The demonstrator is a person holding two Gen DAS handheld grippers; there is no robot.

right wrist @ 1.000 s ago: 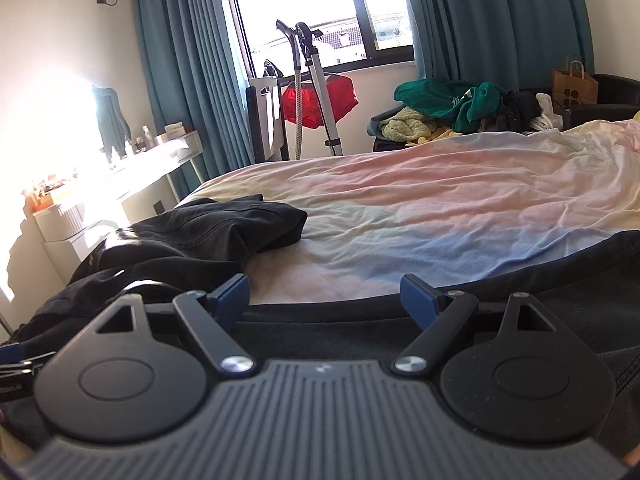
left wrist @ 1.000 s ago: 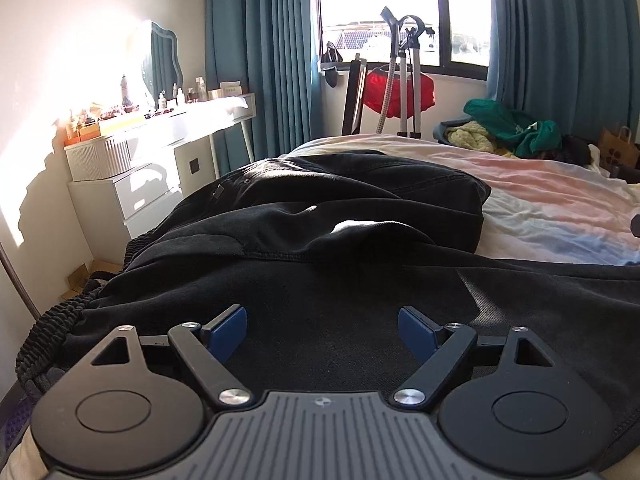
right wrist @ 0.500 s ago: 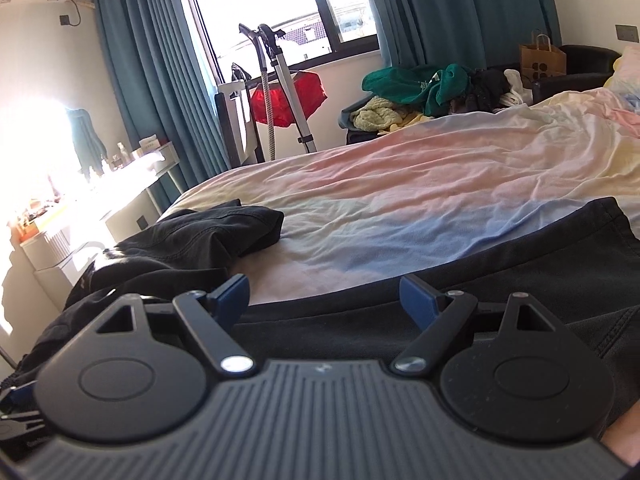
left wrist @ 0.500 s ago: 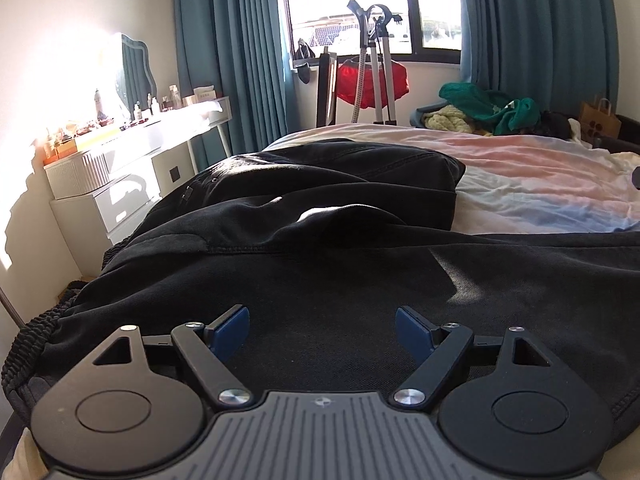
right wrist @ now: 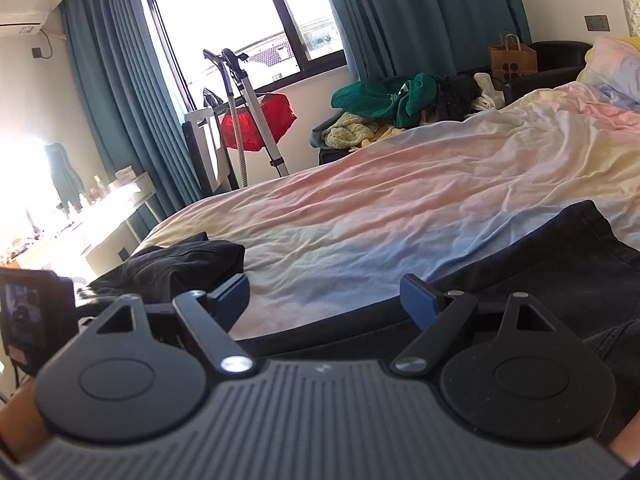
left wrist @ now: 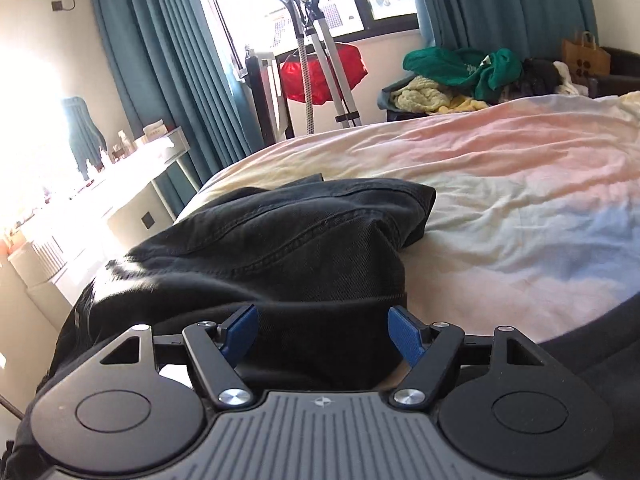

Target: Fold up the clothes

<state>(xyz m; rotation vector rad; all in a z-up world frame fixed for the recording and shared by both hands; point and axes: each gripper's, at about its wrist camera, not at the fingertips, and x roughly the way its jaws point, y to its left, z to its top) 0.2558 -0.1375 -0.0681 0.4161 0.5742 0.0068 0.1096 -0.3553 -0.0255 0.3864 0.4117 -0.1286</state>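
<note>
A black garment [left wrist: 280,240] lies along the near side of the bed, bunched into a hump with stitched seams. My left gripper [left wrist: 322,332] is low over it, and a thick fold of the black cloth fills the gap between its blue pads [left wrist: 404,336]. Its jaws are closing; I cannot see the pads pressing the cloth. In the right wrist view the same garment [right wrist: 540,280] spreads flat to the right. My right gripper [right wrist: 324,300] hovers open above its far hem, nothing between the fingers.
The pastel bedsheet [left wrist: 500,200] stretches beyond the garment. A white dressing table [left wrist: 132,168] stands at the left, a steamer stand [left wrist: 320,60] with a red cloth by the window. A clothes pile [left wrist: 460,72] and paper bag [left wrist: 586,56] sit behind.
My left gripper has swept right across the garment and rolled, its jaws a little narrower, black cloth now humped between them. The right gripper shifted slightly and rolled, still open.
</note>
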